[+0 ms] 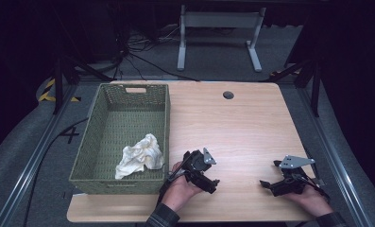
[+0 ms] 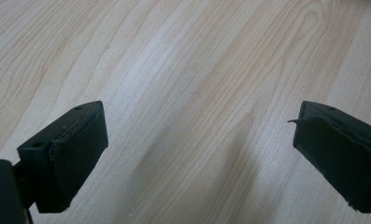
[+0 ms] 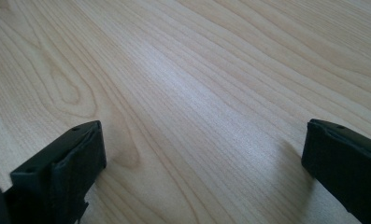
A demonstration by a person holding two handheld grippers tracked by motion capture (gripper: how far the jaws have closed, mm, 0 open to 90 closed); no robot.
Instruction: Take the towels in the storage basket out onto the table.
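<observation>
Two grippers low over the wooden table [image 1: 242, 123], near its front edge: left gripper [image 1: 212, 182] just beside the green woven basket [image 1: 110, 101], right gripper [image 1: 268, 185] well apart from it. Jaws of both spread wide, pinching nothing. Crumpled white cloth [image 1: 140, 155] lying inside the basket, at its near right corner.

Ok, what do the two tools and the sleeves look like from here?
Both are black. The left tool and right tool each carry a grey three-cornered plate on top. Fabric-like black pads cover the jaws. Dark plaid sleeves show at the wrists.
</observation>
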